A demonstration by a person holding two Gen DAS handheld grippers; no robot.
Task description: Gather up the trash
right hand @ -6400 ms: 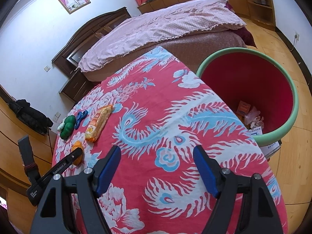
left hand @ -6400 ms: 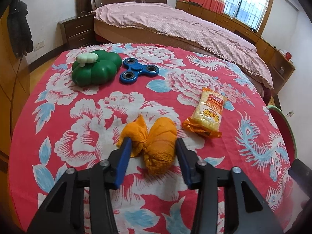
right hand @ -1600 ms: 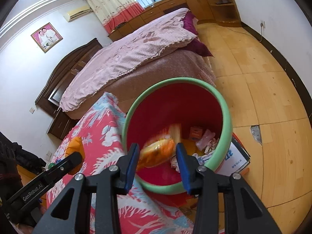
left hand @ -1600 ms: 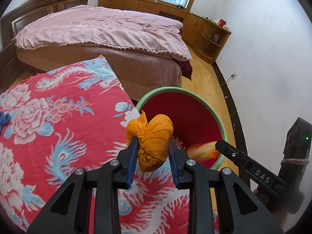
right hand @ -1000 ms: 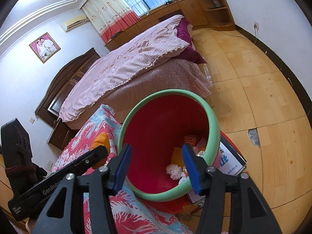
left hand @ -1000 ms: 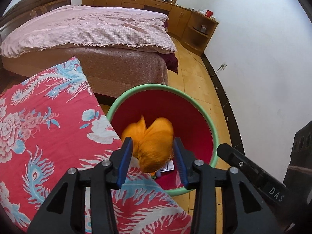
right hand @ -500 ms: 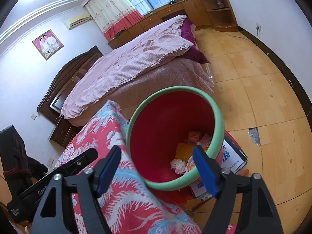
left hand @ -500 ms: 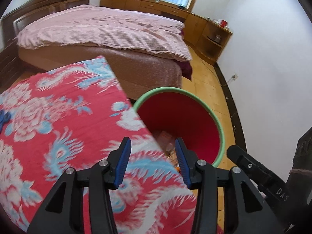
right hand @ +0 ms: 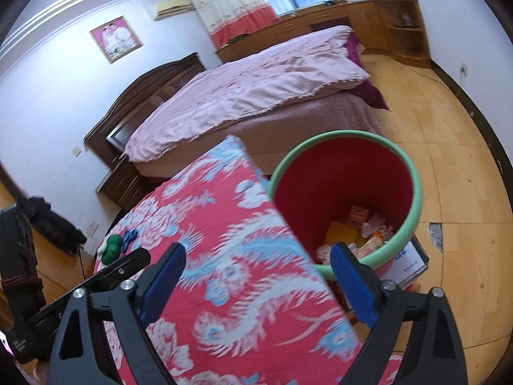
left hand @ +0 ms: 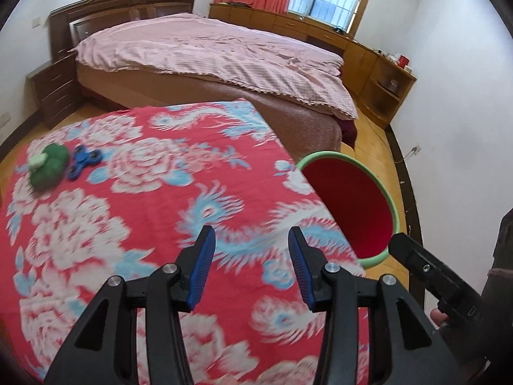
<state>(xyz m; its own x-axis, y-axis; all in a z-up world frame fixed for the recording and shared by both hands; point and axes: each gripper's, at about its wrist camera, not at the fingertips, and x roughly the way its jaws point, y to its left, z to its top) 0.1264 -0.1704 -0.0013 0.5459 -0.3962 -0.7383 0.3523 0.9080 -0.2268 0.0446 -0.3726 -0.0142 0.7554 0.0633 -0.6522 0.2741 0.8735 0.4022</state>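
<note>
Both claws empty above the table, next to the trash bin

My left gripper (left hand: pixel 250 264) has its jaws apart with nothing between them, and my right gripper (right hand: pixel 256 284) is also spread wide and empty. The bin (right hand: pixel 413 173) stands on the floor just beside the table's right edge, and in it I see wrappers and paper (right hand: pixel 362 224). On the flowered tablecloth (left hand: pixel 154 199), well apart from the bin at the far side, lie a green toy (left hand: pixel 48 168) and a blue spinner (left hand: pixel 83 162), touching each other. I judge these are not trash, so I see no loose trash on the cloth. For this step I should sweep the cameras slowly over the whole cloth and keep the jaws apart and high, so they do not drag the fabric.
</note>
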